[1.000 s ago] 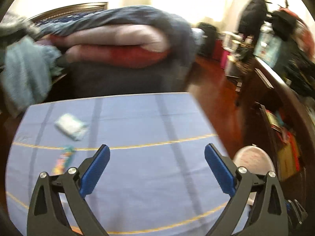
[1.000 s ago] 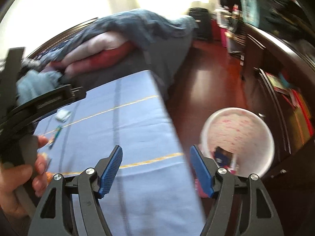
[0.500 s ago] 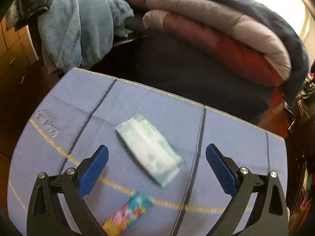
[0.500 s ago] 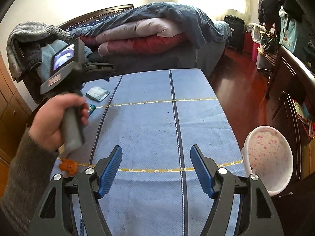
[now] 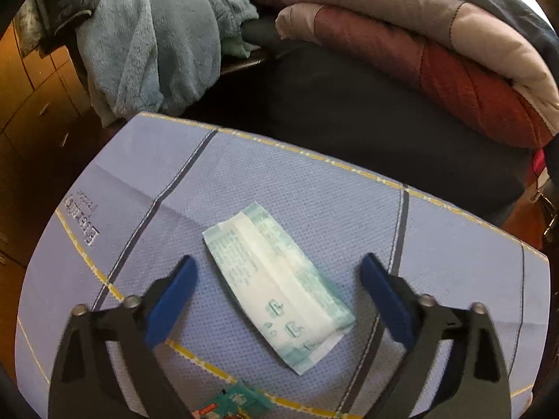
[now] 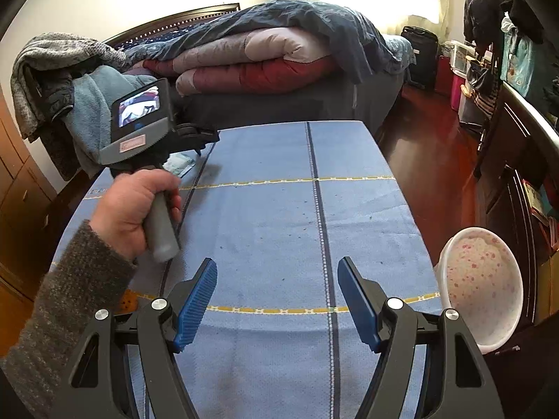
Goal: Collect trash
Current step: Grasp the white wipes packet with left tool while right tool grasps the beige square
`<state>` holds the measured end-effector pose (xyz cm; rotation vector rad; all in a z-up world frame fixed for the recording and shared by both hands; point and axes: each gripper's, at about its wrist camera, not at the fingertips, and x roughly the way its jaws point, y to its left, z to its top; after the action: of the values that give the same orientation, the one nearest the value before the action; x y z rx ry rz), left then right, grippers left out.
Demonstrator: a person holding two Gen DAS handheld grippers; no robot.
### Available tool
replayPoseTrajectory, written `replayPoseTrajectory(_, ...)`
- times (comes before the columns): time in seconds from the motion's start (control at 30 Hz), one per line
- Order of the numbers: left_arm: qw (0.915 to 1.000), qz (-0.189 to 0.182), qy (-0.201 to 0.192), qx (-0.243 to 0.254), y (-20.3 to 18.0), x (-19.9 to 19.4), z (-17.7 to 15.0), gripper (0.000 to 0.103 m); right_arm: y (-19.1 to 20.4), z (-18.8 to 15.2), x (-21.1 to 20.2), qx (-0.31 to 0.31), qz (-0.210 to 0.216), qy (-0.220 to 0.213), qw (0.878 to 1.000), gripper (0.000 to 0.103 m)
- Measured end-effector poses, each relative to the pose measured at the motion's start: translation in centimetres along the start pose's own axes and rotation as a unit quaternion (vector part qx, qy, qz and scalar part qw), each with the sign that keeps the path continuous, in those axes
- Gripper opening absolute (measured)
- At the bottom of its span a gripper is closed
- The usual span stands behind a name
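Left wrist view: left tongs (image 5: 277, 284) are hanging over the bench (image 5: 314, 192) with a white-and-teal wrapper (image 5: 276, 286) lying flat between the blue pads (image 5: 171, 300), neither pad touching it
Left tongs state: released, the jaws having just been closing, wrapper between them and not gripped
Only in this view: a small colourful wrapper (image 5: 237, 401) is peeking in at the bottom edge, just beyond the big one; printed lettering is showing on the blue cloth at left
Right wrist view: right tongs (image 6: 276, 300) are standing wide and empty over the near end of the bench (image 6: 279, 227)
Only in this view: a hand (image 6: 129, 209) in a grey knit sleeve is gripping the left tool's handle at the far left corner, the wrapper (image 6: 180, 164) partly hidden under it; an orange scrap (image 6: 127, 300) is lying at the left edge
Container: a white basin (image 6: 480, 286) with pink speckles is sitting on the floor off the bench's right side; its visible inside is looking empty
Background: folded quilts are lying piled on the bed behind
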<state>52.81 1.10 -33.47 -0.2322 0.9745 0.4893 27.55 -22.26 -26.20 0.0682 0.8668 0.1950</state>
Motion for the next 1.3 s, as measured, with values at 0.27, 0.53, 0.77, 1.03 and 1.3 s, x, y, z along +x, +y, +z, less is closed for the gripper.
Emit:
replayPoseTrajectory(0.27,0.9995,-0.031,-0.002,0.012,1.3,-0.8,0.1,0.044,1.3,0.3,-0.4,-0.006,0.013,-0.004,1.0,0.071)
replayPoseTrajectory(0.53,0.9957,-0.089,-0.019,0.017,6.3,-3.9,-0.3,0.044,5.0,0.9,1.1,-0.029,0.045,0.004,0.999,0.071)
replayPoseTrajectory(0.77,0.9927,-0.105,-0.051,0.029,11.5,-7.0,-0.2,0.044,10.4,0.4,3.6,-0.061,0.092,0.035,0.993,0.071)
replayPoseTrajectory(1.03,0.9911,-0.119,-0.052,0.029,15.7,-7.0,0.2,0.045,15.9,-0.8,6.6,-0.106,0.121,0.069,0.985,0.075)
replayPoseTrajectory(1.3,0.9873,-0.15,-0.026,0.045,15.6,-5.6,-0.9,0.047,17.6,-1.3,9.0,-0.118,0.108,0.086,0.983,0.055)
